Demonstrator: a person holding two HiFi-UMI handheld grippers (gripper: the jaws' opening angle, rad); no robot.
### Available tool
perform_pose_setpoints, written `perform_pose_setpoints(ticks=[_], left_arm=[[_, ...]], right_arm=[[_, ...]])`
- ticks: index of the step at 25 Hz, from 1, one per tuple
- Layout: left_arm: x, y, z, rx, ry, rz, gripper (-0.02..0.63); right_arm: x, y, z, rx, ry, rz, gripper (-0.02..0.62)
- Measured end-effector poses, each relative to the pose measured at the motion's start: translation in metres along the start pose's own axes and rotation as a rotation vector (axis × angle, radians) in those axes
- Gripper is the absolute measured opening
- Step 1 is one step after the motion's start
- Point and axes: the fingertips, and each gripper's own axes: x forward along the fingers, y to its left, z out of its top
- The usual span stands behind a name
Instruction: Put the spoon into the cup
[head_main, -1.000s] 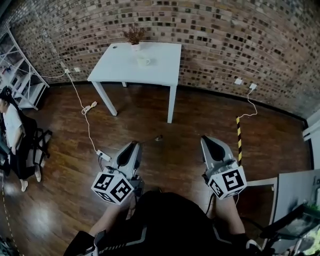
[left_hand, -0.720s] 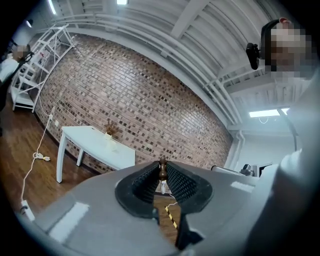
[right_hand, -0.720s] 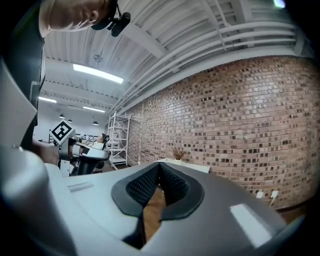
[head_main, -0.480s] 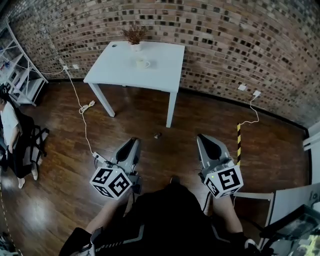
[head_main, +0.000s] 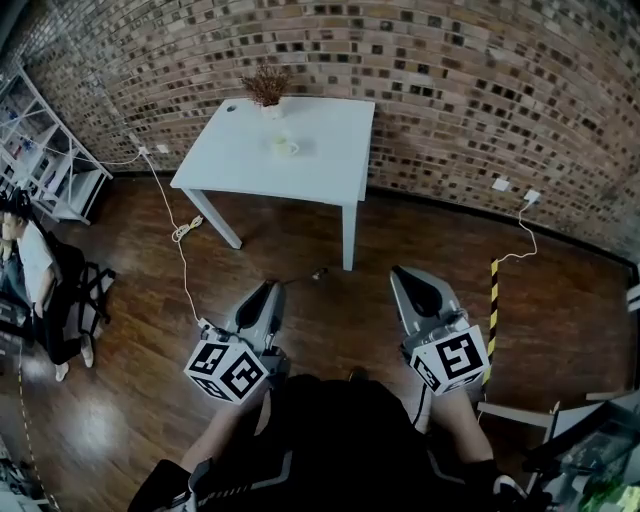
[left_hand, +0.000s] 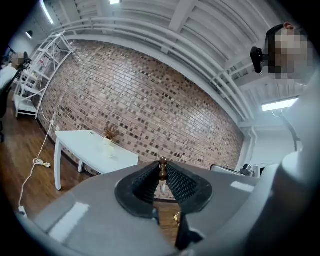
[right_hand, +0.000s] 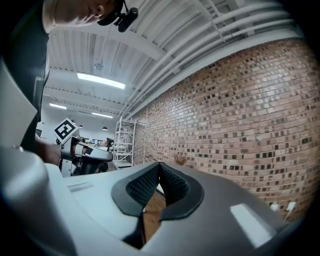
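Left gripper: pinching spoon by its brown handle end, lower centre.
Right gripper: pressed together, empty.
Cup: on white table, upper centre, well apart from both grippers.
Risk: probably swivelling or slipping of the thinly held spoon in transit, then missing the small cup mouth.

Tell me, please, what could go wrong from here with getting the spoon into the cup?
The left gripper pinches the spoon by its thin handle, only at the jaw tips, so it may slip or tilt. The cup stands close to a potted plant on the white table; a gripper could knock it. A white cable on the floor may trip the person.
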Motion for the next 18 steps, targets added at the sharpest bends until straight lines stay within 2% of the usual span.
perform_pose_setpoints(ticks=[7,18], left_arm=[[0.031,0.025,0.005,-0.027,0.011,0.017,0.04],[0.091,0.105,0.044,-0.046,0.023,-0.064,0.04]], right_arm=[[0.034,-0.025,-0.012,0.012,0.025,-0.019,0.006],[0.136,-0.045,-0.007,0.008,0.031,-0.103,0.006]])
